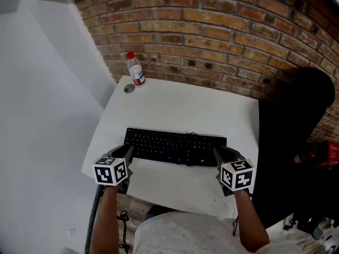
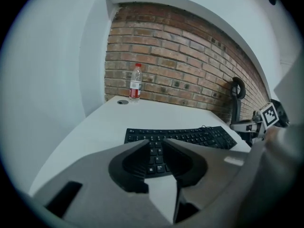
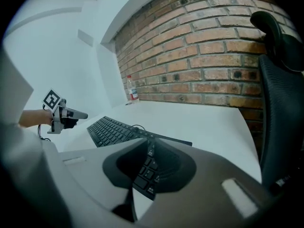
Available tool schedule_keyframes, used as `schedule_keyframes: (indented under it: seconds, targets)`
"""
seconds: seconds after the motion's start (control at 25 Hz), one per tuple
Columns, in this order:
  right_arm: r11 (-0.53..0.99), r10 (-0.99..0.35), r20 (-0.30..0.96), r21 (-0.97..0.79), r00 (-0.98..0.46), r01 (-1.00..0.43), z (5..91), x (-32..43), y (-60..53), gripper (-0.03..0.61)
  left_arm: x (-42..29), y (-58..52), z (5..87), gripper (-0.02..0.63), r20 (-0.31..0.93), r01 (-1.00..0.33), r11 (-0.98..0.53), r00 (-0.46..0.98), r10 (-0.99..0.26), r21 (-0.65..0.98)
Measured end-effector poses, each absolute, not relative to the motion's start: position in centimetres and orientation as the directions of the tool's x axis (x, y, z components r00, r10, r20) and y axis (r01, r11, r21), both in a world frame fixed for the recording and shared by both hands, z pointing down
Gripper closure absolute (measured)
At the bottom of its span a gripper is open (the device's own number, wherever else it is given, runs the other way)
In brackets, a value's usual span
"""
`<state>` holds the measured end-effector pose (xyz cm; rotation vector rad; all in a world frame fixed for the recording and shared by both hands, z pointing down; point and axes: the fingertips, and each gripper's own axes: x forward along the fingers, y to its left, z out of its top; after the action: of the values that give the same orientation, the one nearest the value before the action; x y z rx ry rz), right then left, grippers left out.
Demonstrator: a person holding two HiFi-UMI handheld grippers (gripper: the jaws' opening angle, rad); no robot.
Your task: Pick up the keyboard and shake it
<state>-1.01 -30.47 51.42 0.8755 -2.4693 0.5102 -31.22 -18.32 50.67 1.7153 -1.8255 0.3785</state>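
Note:
A black keyboard (image 1: pixel 175 147) lies flat on the white table (image 1: pixel 185 105), near its front edge. My left gripper (image 1: pixel 127 153) sits at the keyboard's left end. In the left gripper view that gripper (image 2: pixel 155 142) stands open by a narrow gap, and the keyboard (image 2: pixel 190 136) shows through it with nothing pressed between the pads. My right gripper (image 1: pixel 220 155) sits at the keyboard's right end. In the right gripper view it (image 3: pixel 149 143) is open only a slit, with the end keys of the keyboard (image 3: pixel 111 129) showing behind the jaws.
A clear bottle with a red cap (image 1: pixel 135 69) stands at the table's far left corner beside a round cable hole (image 1: pixel 129 88). A brick wall runs behind. A black office chair (image 1: pixel 296 142) stands close to the table's right edge. A white wall lies to the left.

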Motion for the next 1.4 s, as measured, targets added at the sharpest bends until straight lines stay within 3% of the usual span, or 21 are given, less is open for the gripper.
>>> schedule_keyframes:
  seconds: [0.6,1.04,1.4]
  targets:
    - [0.582,-0.577,0.591,-0.186,-0.564,-0.791,52.6,-0.5,-33.2,0.383,-37.3,-23.1,55.4,0.371,0.674,-0.957,0.023,0.186,-0.715,0.288]
    - [0.509,-0.529,0.651,-0.269,-0.544,-0.817,54.5,0.3,-34.2,0.258,-36.8,-24.9,56.0,0.271,0.661,-0.928,-0.038,0.292,-0.691,0.371]
    - [0.459,-0.451,0.702,-0.348,-0.552,-0.818,57.3,0.1,-35.2,0.186,-35.2,-25.6,57.1,0.242,0.692,-0.918,-0.064,0.34,-0.637,0.392]
